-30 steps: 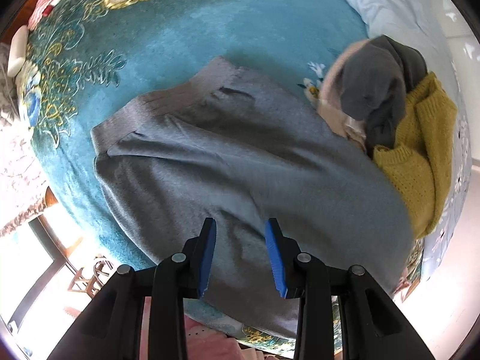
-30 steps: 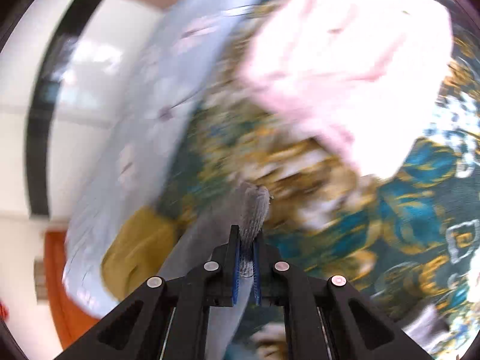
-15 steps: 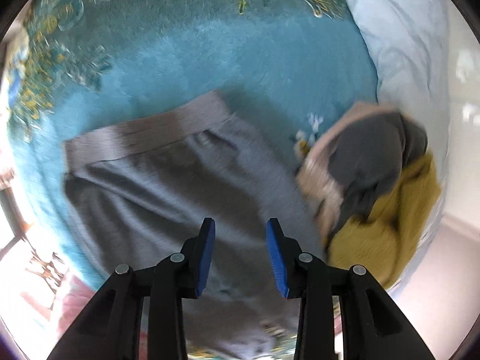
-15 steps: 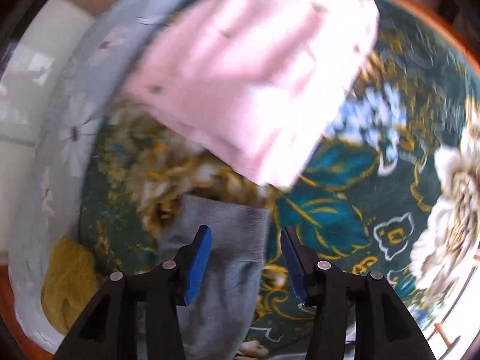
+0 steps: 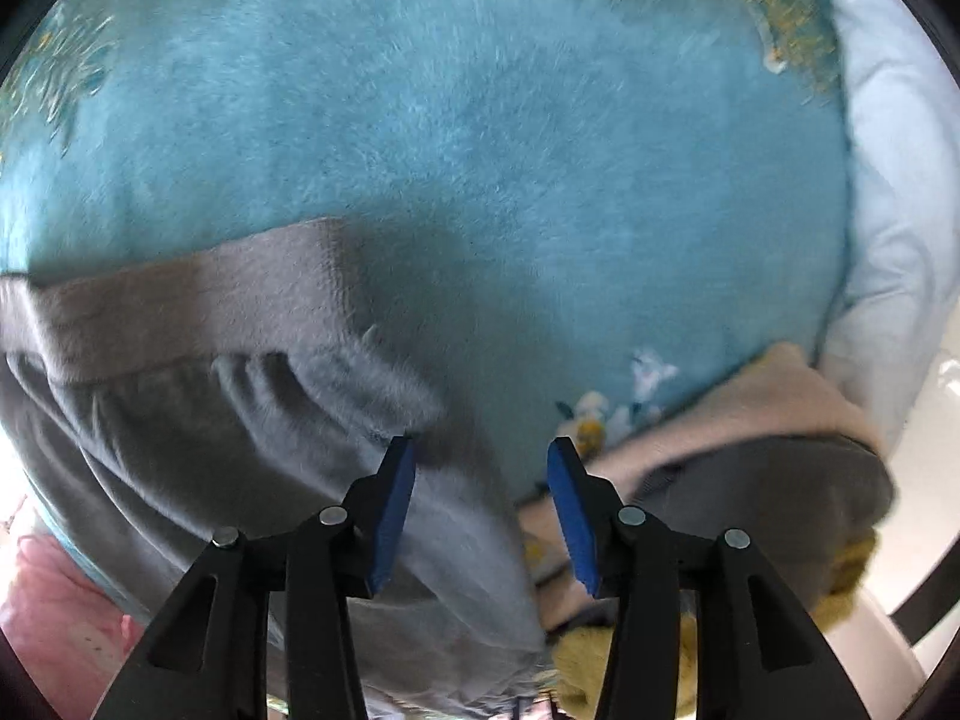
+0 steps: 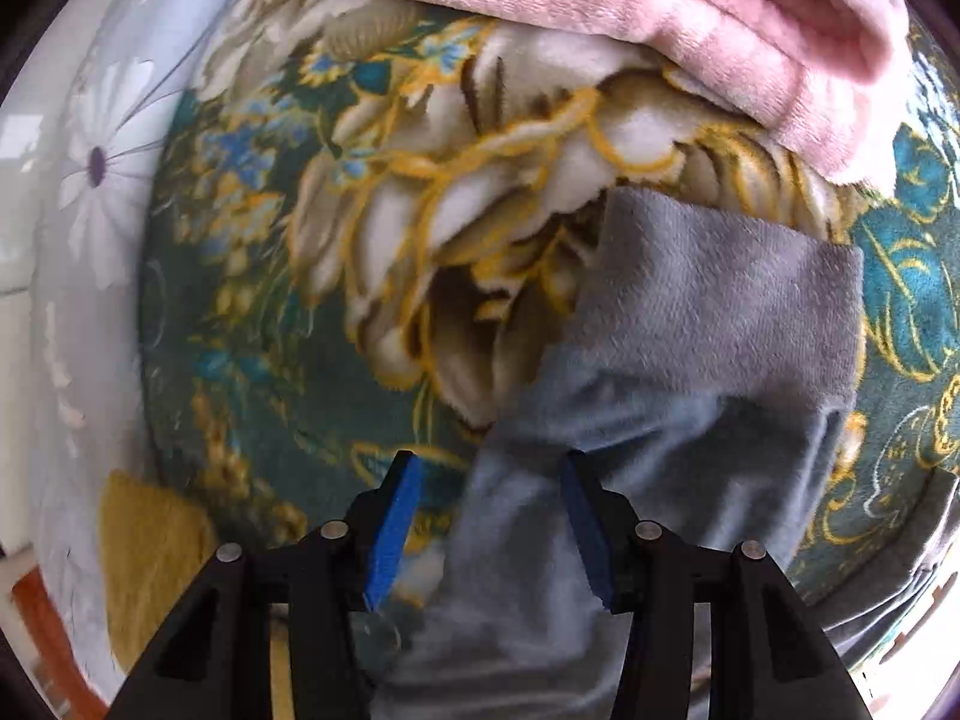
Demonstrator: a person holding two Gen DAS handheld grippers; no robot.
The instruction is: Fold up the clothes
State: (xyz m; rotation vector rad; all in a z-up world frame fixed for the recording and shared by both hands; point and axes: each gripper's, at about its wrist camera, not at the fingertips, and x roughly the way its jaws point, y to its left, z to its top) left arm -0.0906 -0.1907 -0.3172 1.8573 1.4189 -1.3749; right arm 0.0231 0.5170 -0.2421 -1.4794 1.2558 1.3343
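The left gripper (image 5: 480, 510) hangs with its blue pads spread apart and nothing between them, low over the grey garment (image 5: 252, 438). From the left wrist camera the garment's ribbed waistband (image 5: 180, 306) runs across the left of the scene, with gathered folds just below it, and the cloth spreads toward the near edge under the left pad. Only this view shows the pile of other clothes (image 5: 750, 468) at the near right: a beige piece on top, a dark grey one below it and a mustard knit (image 5: 600, 660) at the near edge, all touching one another and just beside the grey garment.

The right gripper (image 6: 489, 525) is likewise spread wide and grips nothing; a grey cuffed end (image 6: 720, 282) of the garment lies flat ahead of it, its near part passing between and under the pads. Only the right wrist camera shows the folded pink fleece (image 6: 630, 6) at the far side, near the cuff but apart from it, and a patch of the mustard knit at the near left.

Everything lies on a plush teal blanket (image 5: 480, 150), plain in the left view and patterned with gold and cream flowers in the right. A pale blue quilt (image 5: 888, 210) with white daisies borders it, with pale wall or floor beyond.
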